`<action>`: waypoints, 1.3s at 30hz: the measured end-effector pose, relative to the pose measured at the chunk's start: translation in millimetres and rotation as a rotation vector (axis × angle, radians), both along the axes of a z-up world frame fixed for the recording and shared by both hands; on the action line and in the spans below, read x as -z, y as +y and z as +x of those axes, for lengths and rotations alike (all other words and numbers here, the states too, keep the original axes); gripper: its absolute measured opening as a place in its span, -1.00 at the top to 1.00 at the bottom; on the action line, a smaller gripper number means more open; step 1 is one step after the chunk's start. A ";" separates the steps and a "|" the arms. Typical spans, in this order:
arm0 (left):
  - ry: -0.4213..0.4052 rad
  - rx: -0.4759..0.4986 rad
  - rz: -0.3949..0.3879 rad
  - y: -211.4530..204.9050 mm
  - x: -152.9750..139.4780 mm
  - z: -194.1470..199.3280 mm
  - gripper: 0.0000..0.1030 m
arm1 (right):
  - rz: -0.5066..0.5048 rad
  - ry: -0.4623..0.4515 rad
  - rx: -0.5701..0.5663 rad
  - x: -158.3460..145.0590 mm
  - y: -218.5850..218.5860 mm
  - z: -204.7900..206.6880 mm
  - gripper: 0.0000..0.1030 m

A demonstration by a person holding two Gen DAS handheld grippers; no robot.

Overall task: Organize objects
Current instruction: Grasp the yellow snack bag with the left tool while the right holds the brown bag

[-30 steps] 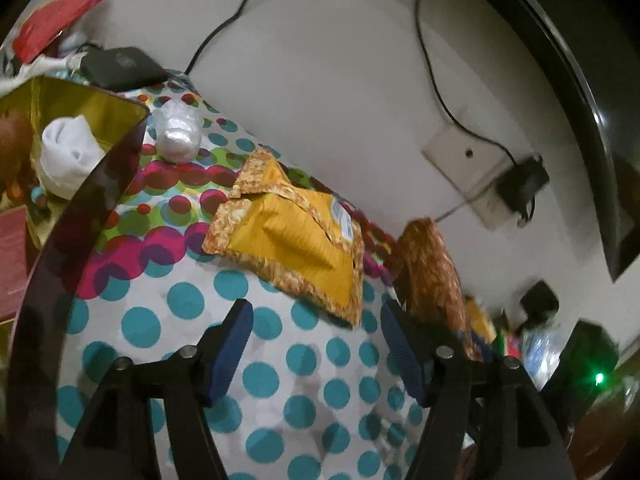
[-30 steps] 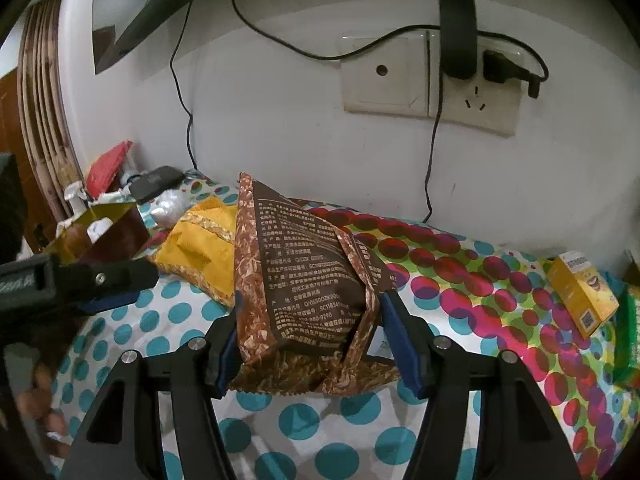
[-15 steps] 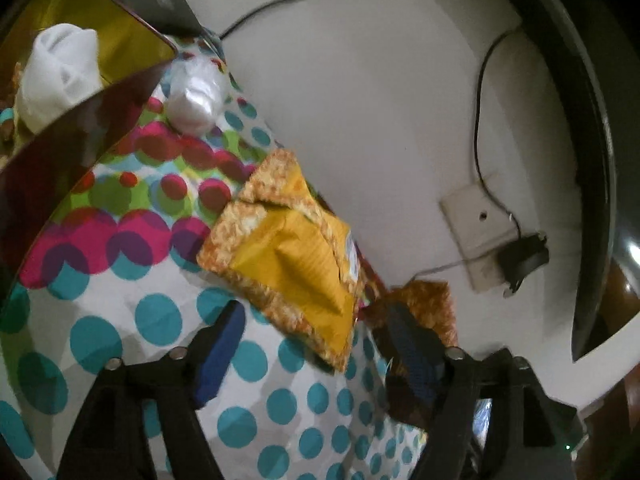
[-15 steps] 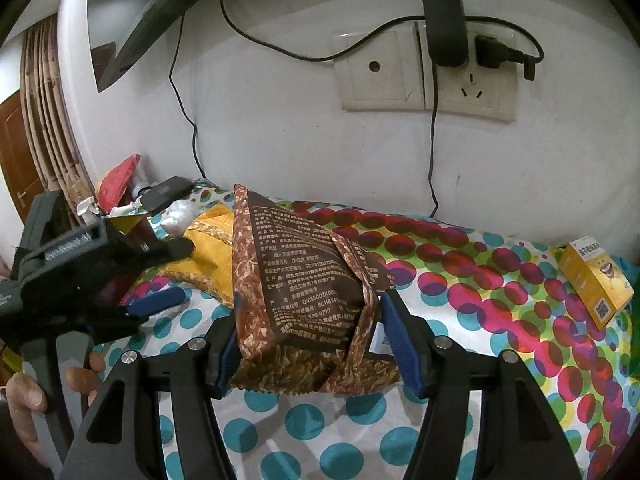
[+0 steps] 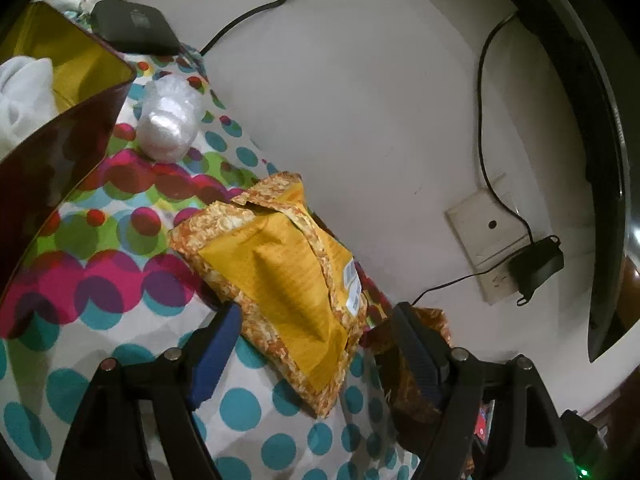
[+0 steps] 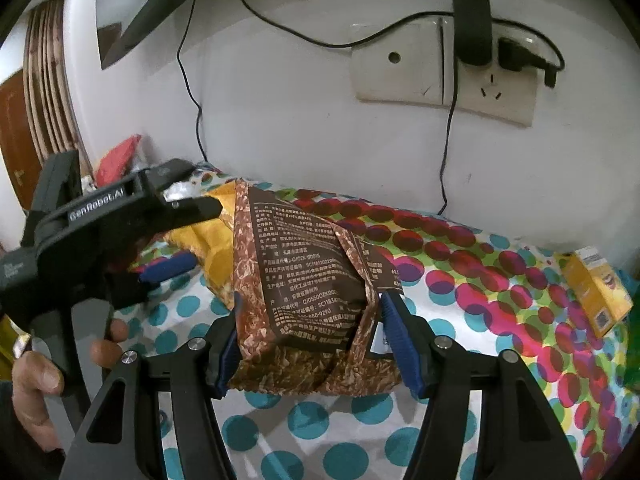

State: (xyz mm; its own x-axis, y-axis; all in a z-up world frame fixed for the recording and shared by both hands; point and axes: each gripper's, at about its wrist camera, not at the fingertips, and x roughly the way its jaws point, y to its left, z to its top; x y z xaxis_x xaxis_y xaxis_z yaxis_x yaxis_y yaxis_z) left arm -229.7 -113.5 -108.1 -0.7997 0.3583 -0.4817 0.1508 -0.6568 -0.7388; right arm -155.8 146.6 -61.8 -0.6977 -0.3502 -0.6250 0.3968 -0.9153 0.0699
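My right gripper [image 6: 312,340] is shut on a brown snack bag [image 6: 304,284] and holds it upright above the dotted tablecloth [image 6: 460,280]. A yellow snack bag [image 5: 284,276] lies flat on the cloth near the wall. My left gripper [image 5: 316,352] is open, its fingers on either side of the yellow bag's near end. The brown bag [image 5: 416,360] shows behind the left gripper's right finger. In the right wrist view the left gripper [image 6: 176,236] reaches in from the left over the yellow bag [image 6: 212,248].
A dark red box with gold lining [image 5: 68,92] holding white cloth stands at the left. A crumpled clear wrapper [image 5: 168,124] and a black device [image 5: 132,28] lie beyond it. A small yellow carton [image 6: 600,292] lies at the right. Wall sockets with cables [image 6: 444,68] are behind.
My left gripper has moved forward to the yellow bag, which now sits between its open fingers. The right gripper keeps hold of the brown bag, nearly still.
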 end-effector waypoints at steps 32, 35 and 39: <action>-0.022 0.033 -0.070 22.2 -0.1 -16.0 -0.56 | -0.099 -0.130 0.113 15.5 31.5 -38.1 -0.09; -0.025 0.039 -0.087 28.4 0.5 -21.2 -0.56 | -0.037 -0.093 0.094 10.1 19.9 -41.2 -0.09; -0.043 0.025 -0.108 34.3 0.3 -32.6 -0.57 | 0.011 -0.043 0.072 0.8 9.5 -39.9 0.25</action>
